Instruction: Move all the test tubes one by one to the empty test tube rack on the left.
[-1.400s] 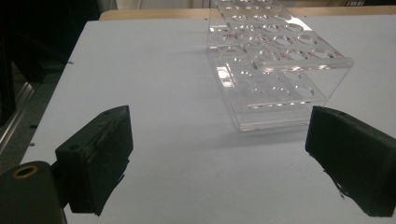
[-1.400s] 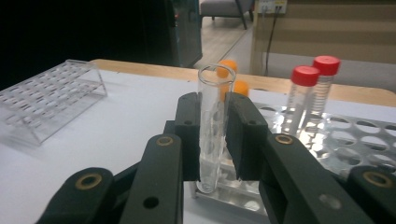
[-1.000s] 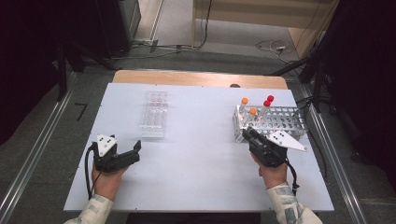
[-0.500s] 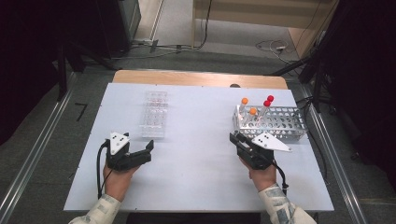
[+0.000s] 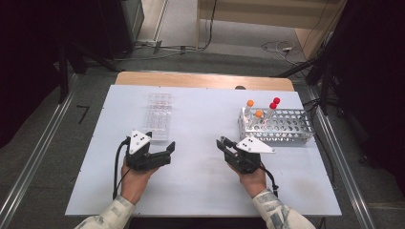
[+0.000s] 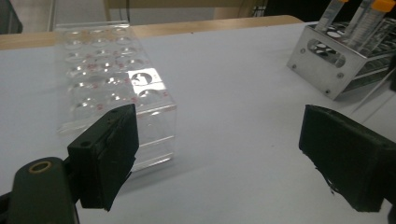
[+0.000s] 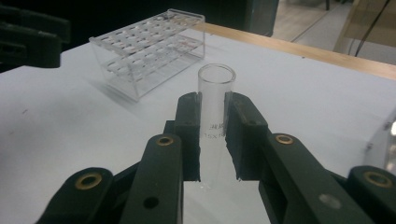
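Two grippers over the table, one glass tube in my right.

My right gripper (image 7: 212, 140) is clenched on an open-topped clear test tube (image 7: 215, 100), upright between the pads, gripped around mid-length. In the high view this gripper (image 5: 225, 144) sits just short of the metal rack (image 5: 286, 129) with its capped tubes (image 5: 260, 114), which lies toward two o'clock of it. My left gripper (image 6: 224, 144) is released with nothing between the pads; its jaws have just been closing a little. The clear plastic rack (image 6: 112, 79) lies at eleven o'clock of it. I judge the risk to be glass on smooth pads: a slight slackening or a knock against either rack could let the tube slide, tilt, or crack. Squeezing harder could break it too.
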Demonstrator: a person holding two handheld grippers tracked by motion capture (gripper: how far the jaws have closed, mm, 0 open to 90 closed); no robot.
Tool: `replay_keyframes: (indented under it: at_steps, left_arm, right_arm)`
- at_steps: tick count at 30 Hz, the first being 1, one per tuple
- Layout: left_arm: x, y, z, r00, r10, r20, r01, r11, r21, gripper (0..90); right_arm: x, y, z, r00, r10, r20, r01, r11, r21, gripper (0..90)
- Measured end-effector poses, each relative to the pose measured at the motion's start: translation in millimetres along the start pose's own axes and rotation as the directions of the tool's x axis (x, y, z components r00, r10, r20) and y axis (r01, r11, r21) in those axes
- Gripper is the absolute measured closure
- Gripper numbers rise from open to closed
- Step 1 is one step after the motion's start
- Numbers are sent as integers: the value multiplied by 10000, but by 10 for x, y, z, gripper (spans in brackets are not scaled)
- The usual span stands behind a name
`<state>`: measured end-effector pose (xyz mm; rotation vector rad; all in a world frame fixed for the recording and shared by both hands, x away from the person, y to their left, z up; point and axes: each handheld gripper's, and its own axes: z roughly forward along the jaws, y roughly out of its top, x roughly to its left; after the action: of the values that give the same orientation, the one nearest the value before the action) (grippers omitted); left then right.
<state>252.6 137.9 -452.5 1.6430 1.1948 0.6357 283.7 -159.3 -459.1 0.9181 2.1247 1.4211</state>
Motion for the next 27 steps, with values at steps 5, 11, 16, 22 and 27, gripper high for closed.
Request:
replay_keyframes:
  at_steps: [5, 11, 16, 22, 27]
  left_arm:
    - [-110, 51, 37, 9991, 229, 362, -229, 9997, -22, 150]
    - [-227, 137, 49, 9934, 412, 1071, -414, 9991, 4, 183]
    - [-338, 250, 26, 9848, 629, 1620, -600, 9979, -228, 260]
    - [-434, 323, 85, 9728, 595, 2240, -598, 9982, -52, 391]
    - [-467, 345, 135, 9630, 552, 2639, -602, 9981, 109, 505]
  right_arm:
    - [97, 9, 81, 9996, -162, -230, 164, 9998, 84, 729]
    - [195, 40, 152, 9981, -373, -490, 376, 9993, 53, 729]
    - [262, 66, 194, 9964, -524, -659, 528, 9986, 34, 729]
    - [367, 96, 261, 9943, -738, -764, 741, 9973, 8, 729]
    - [420, 104, 301, 9922, -947, -811, 950, 9955, 1, 729]
